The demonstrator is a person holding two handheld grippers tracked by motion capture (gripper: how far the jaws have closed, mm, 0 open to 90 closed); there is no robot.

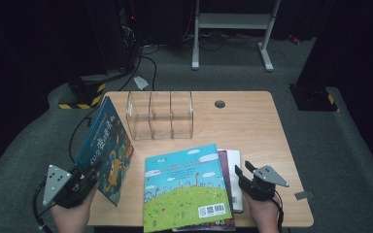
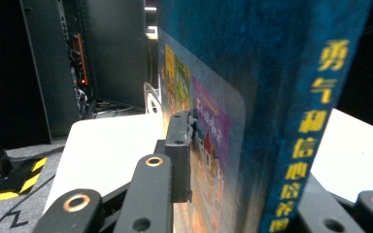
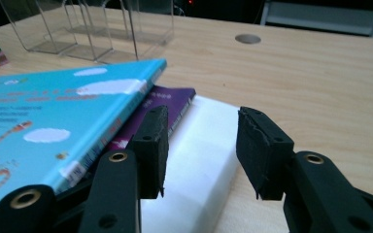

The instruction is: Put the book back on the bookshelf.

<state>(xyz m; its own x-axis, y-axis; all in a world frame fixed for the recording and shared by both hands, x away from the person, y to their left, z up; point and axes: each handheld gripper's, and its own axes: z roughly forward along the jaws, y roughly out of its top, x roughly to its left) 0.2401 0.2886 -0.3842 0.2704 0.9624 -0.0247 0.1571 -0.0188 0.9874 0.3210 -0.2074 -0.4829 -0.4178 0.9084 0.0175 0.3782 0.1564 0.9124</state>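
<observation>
Two grippers working: left gripper [image 1: 80,183] is clamping the blue book [image 1: 106,145] upright at table's left edge; keep it vertical w/ grip firm, aiming for the clear rack [image 1: 160,115]. Right gripper [image 1: 245,180] is hovering half-open, empty, over the white book [image 3: 194,160]. The book stack [image 1: 189,189] is sitting btwn, crowding the path.

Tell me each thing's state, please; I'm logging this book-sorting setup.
Dark blue picture book: tilted up on edge, clamped in the left gripper.
Light blue picture book: flat, closed, top of the stack.
Purple book: flat beneath it.
White book: flat at the bottom, between the open jaws of the right gripper.
Clear three-slot organizer: upright, empty.
</observation>
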